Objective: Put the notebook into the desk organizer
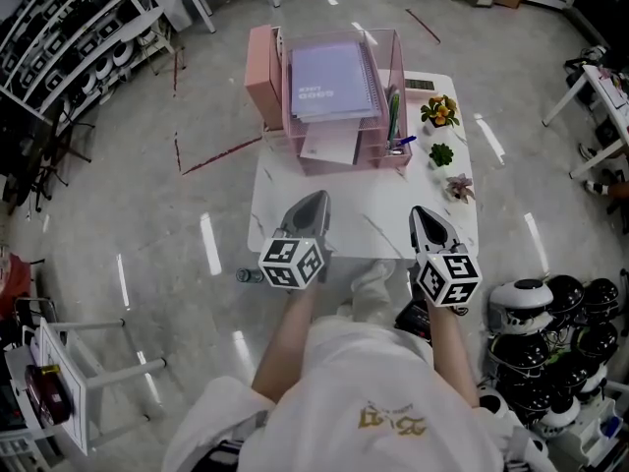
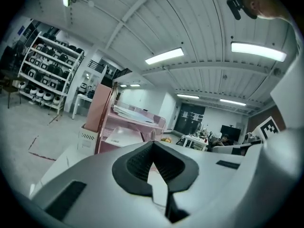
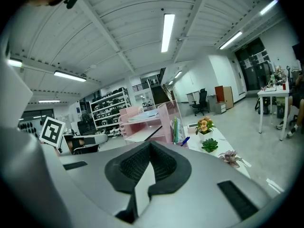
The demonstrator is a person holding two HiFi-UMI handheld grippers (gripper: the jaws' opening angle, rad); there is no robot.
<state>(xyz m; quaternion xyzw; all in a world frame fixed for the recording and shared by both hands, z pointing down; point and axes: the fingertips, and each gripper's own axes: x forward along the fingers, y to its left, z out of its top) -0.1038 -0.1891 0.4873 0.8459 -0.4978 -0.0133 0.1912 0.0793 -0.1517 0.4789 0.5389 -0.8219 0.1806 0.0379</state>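
**Grippers closed and empty, notebook in the organizer**

Nearest me, the left gripper (image 1: 311, 205) and right gripper (image 1: 427, 216) hover over the tabletop's (image 1: 295, 190) near edge. I see both pairs of fingers (image 2: 135, 167) pressed together on nothing. The purple notebook (image 1: 332, 79) lies flat in the top tray of the pink desk organizer (image 1: 397, 72). A white sheet (image 1: 329, 144) sits in the tray below, and pens (image 1: 393, 116) stand in its side cup. Three small potted plants (image 1: 441, 153) line the tabletop's right side.

Print on notebook (image 1: 331, 79) cover, shirt emblem (image 1: 391, 421): too blurred, illegible.
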